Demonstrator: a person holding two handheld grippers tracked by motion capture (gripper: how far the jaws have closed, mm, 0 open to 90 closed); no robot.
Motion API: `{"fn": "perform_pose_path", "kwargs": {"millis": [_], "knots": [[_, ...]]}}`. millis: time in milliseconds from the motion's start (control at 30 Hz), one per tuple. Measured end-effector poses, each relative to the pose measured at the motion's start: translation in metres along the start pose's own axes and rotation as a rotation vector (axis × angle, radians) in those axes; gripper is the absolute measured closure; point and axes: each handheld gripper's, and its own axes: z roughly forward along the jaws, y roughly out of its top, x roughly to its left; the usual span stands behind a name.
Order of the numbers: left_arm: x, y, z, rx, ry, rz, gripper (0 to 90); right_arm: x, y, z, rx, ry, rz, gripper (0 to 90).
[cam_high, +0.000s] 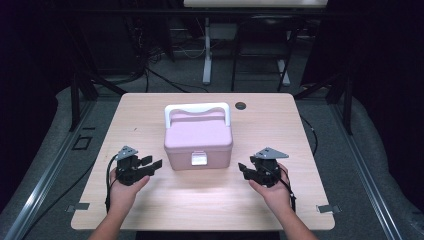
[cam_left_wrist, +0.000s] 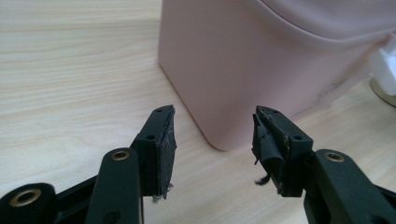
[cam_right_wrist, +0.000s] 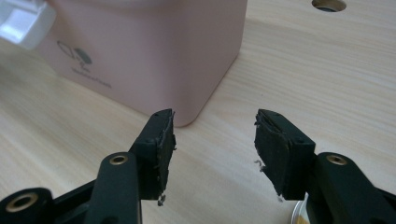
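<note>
A pink box (cam_high: 198, 141) is flanked on the worktop (cam_high: 150, 205) by the left tool (cam_high: 152, 163) and right tool (cam_high: 243, 168), both spread, nothing gripped

Left black hand-held gripper (cam_high: 152, 163) and right black hand-held gripper (cam_high: 243, 169) angled inward, each gripped by one hand; jaws apart, nothing between them.

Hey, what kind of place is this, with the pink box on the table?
Probably a lab recording setup: a bare wooden table inside dark metal framing, loose cables on the floor, and one pink box as prop.
</note>
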Motion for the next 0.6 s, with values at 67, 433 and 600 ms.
{"fn": "perform_pose_path", "kwargs": {"millis": [67, 433, 600], "knots": [[0.000, 0.003, 0.001, 0.001, -0.005, 0.009, 48.5, 0.000, 0.003, 0.004, -0.003, -0.003, 0.004, 47.4], [-0.001, 0.016, 0.018, -0.008, 0.012, 0.010, 53.5, -0.003, 0.016, 0.025, -0.003, -0.033, 0.025, 54.1], [-0.003, 0.017, 0.027, -0.003, 0.030, 0.024, 61.6, -0.003, 0.022, 0.034, -0.021, -0.040, 0.038, 58.2]]}}
